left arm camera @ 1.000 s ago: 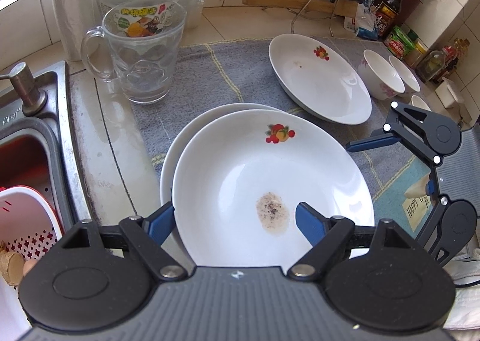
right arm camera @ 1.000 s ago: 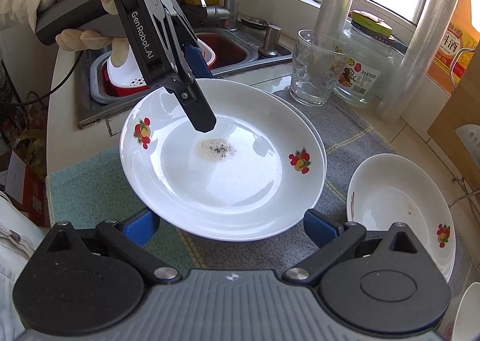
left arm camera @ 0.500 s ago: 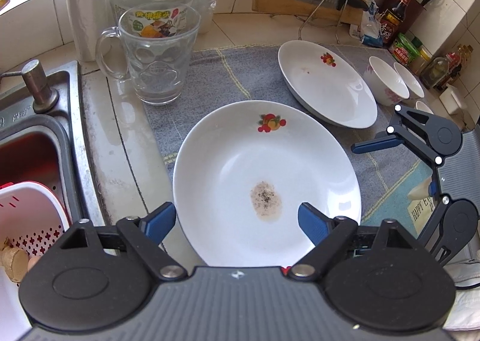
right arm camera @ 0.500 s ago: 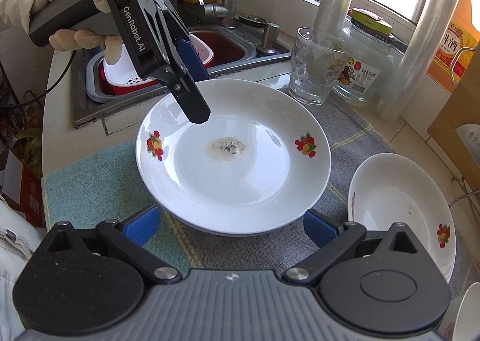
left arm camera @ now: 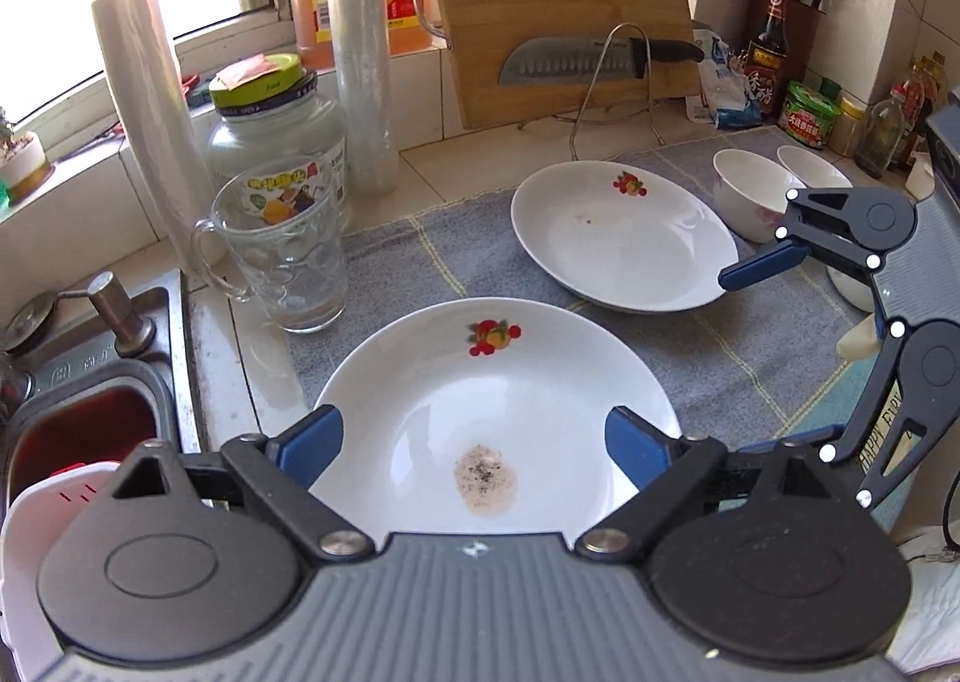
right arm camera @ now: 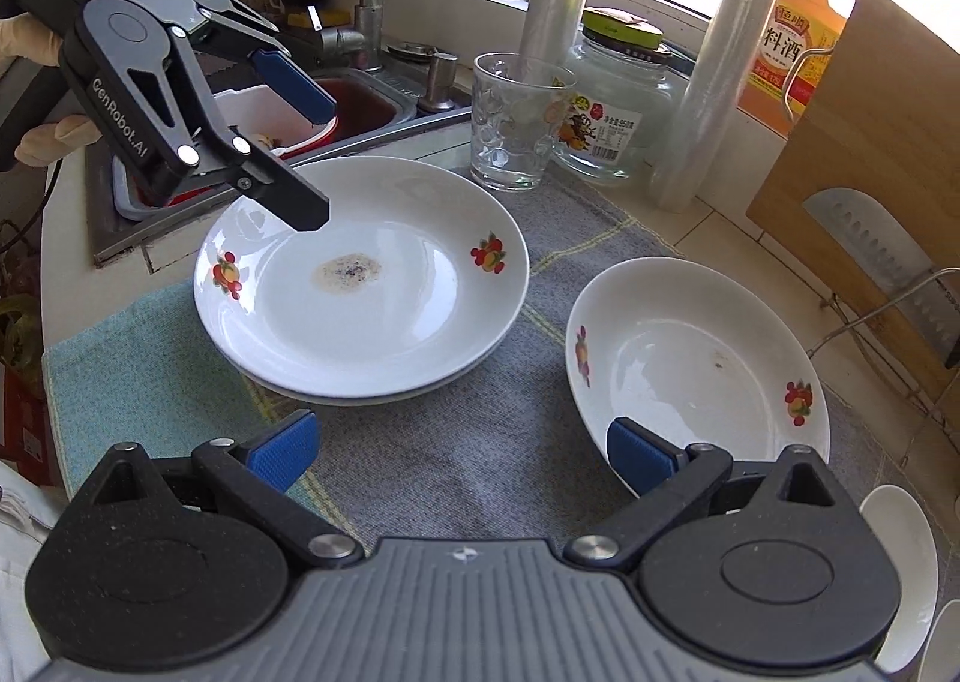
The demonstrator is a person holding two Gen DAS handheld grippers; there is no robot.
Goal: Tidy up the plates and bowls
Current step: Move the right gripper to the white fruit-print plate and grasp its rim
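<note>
A white plate with fruit prints and a speckled stain [left arm camera: 498, 412] [right arm camera: 372, 298] lies stacked on a second plate on the grey cloth. My left gripper [left arm camera: 474, 442] [right arm camera: 312, 160] is open and empty, hovering over the plate's near rim. Another fruit-print plate [left arm camera: 624, 244] [right arm camera: 696, 358] lies alone to the right. Small white bowls [left arm camera: 750, 190] stand beyond it. My right gripper [right arm camera: 462, 457] [left arm camera: 762, 346] is open and empty, above the cloth between the two plates.
A glass mug [left arm camera: 282, 256] and a jar [left arm camera: 276, 130] stand behind the stack. The sink [left arm camera: 90, 406] with a white strainer basket is at the left. A cutting board and knife [left arm camera: 576, 58], film rolls and sauce bottles line the back wall.
The stained plate has been let go onto the lower plate and now lies centred on it. My left gripper has lifted and drawn back; my right gripper has pulled back toward the lone plate.
</note>
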